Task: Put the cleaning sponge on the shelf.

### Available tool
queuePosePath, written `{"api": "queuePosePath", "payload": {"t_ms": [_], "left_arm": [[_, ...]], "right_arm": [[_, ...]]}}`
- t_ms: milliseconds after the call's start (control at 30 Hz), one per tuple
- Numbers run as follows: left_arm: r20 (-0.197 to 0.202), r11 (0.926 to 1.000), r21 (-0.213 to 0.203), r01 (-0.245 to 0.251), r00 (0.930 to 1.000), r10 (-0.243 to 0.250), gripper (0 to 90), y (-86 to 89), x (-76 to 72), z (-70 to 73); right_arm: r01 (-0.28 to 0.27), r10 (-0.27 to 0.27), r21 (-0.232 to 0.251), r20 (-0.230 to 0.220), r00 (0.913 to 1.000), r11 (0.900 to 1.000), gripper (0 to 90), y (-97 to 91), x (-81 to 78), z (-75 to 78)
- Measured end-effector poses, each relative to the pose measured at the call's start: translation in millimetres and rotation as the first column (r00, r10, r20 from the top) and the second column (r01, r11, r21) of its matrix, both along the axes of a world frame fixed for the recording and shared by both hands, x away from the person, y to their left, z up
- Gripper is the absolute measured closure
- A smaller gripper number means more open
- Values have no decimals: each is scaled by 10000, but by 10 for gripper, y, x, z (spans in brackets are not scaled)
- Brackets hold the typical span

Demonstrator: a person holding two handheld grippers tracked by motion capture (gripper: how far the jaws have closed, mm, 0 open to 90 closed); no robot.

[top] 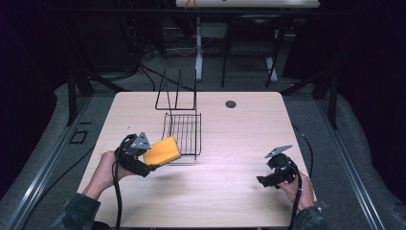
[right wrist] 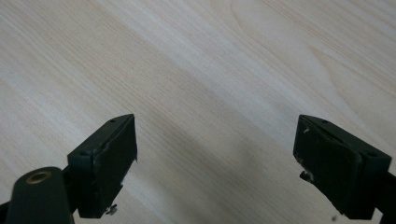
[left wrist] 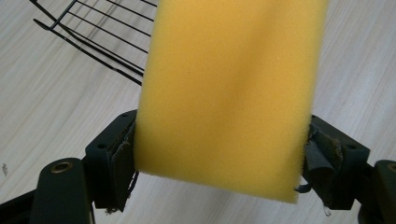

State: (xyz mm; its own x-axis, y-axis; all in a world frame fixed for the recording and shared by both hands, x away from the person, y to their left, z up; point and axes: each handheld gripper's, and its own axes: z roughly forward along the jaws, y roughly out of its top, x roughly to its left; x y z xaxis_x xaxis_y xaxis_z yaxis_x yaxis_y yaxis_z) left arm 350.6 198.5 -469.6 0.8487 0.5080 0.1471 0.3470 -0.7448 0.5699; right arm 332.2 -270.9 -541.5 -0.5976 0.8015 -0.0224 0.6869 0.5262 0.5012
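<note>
We grip the yellow rectangular foam sponge (top: 162, 151) in our left gripper (top: 152, 166), jaws pressed against its two long edges, so the broad face stays free and the block juts out towards two o'clock, clear of the pale wooden table (top: 239, 139). In the left gripper view the sponge (left wrist: 229, 93) stands between the jaws and the pads dent the foam a little. That hold seems meant to carry it to the black wire rack (top: 184, 129), which lies just beside the sponge at one o'clock; the sponge overlaps the rack's near left corner. The rack holds nothing. Our right gripper (top: 268, 181) rests near the table's five o'clock edge, jaws wide apart over bare wood (right wrist: 210, 93), apparently waiting.
</note>
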Motion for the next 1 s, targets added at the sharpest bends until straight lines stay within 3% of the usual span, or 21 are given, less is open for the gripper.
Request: {"api": "queuePosePath", "payload": {"t_ms": [1000], "left_arm": [[343, 9971, 341, 680, 9970, -692, 222, -155, 307, -26]], "right_arm": [[23, -22, -43, 31, 10000, 10000, 133, 1, -8, 8]]}}
